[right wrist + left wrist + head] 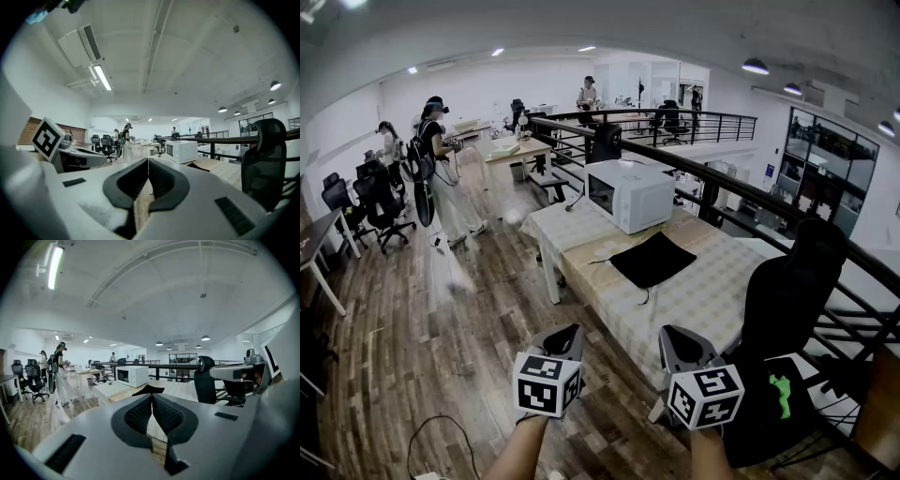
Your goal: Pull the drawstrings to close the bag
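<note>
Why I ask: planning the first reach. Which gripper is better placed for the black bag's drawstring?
Right, probably: the right gripper is at the table's near edge, closer to the black bag and its near drawstring; the left gripper is farther out over the floor. Both are shut, empty.

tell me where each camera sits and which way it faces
Head view: on the person's head, facing forward and down at the flat black fabric bag on the checked-cloth table; left hand-held gripper and right hand-held gripper show below.
Left gripper view: on the left hand-held gripper, along its shut jaws toward the table; the right one shows at right.
Right gripper view: on the right hand-held gripper, along its shut jaws; the left one's marker cube at left.
All share the white box-shaped microwave oven.
</note>
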